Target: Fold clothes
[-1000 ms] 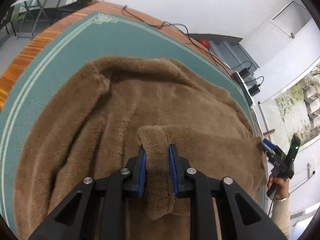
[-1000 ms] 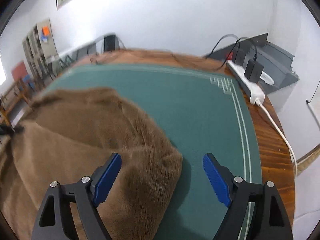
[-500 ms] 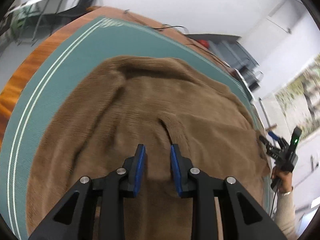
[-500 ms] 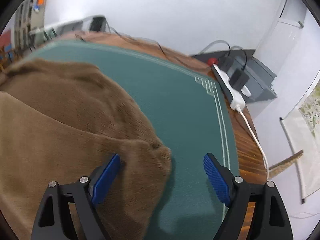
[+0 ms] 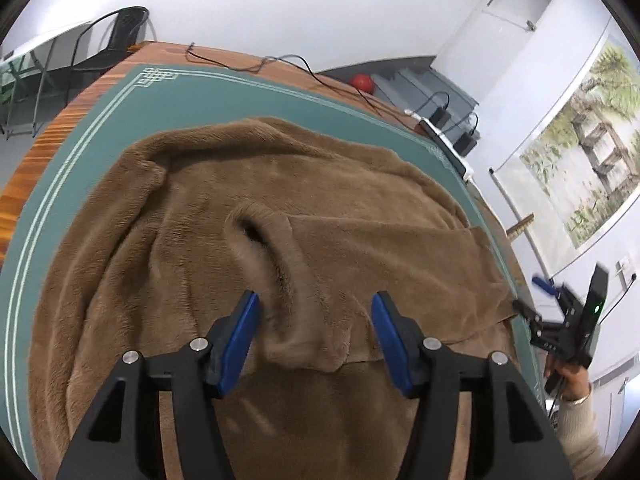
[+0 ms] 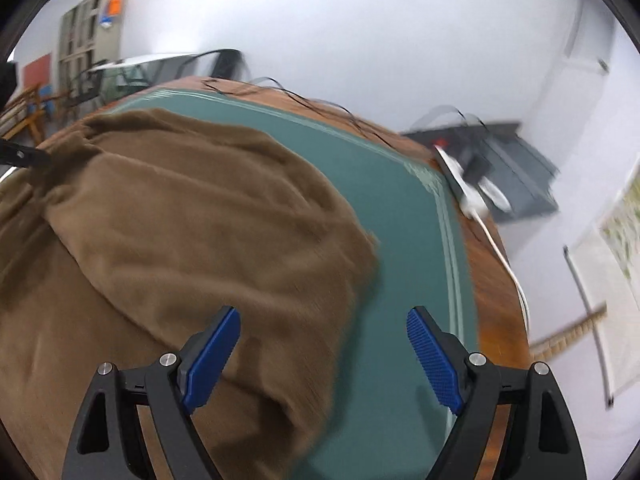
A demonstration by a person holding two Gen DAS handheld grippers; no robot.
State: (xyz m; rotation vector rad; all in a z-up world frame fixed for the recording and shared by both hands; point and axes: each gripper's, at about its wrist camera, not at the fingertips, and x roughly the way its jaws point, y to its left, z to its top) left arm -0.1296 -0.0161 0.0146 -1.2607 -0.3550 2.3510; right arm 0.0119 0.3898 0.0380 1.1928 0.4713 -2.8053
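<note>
1. A brown fleecy garment [image 5: 248,240] lies spread over the green mat [image 5: 100,128] that covers a wooden table [image 5: 36,152]; it takes up most of the mat, with green showing round its far and left edges.
2. Seen from the left wrist camera, its long run goes from the near edge of the table away toward the far side, and its rounded far hem sits short of the mat's white border lines.
3. A sleeve [image 5: 280,272] is folded across the body. Its cuff end points away from the left gripper, and a flat panel of cloth stretches off to the right, toward the table's right edge.
4. The left gripper [image 5: 316,332] hangs just above the sleeve with its blue pads spread apart, one on each side of the ridge of cloth, gripping nothing.
5. The right gripper [image 6: 322,354] is also spread wide. Its left pad is over the garment's [image 6: 180,240] right-hand edge and its right pad is over bare mat [image 6: 400,216]; nothing is between them but the cloth's border below. This view is blurred.
6. In the left view the right gripper [image 5: 560,320] shows at the far right, off the garment's corner, held in a hand [image 5: 564,376].
7. A white power strip [image 6: 472,192] with plugs sits on the wood beyond the mat.
8. A landscape picture [image 5: 580,152] hangs on the wall.
</note>
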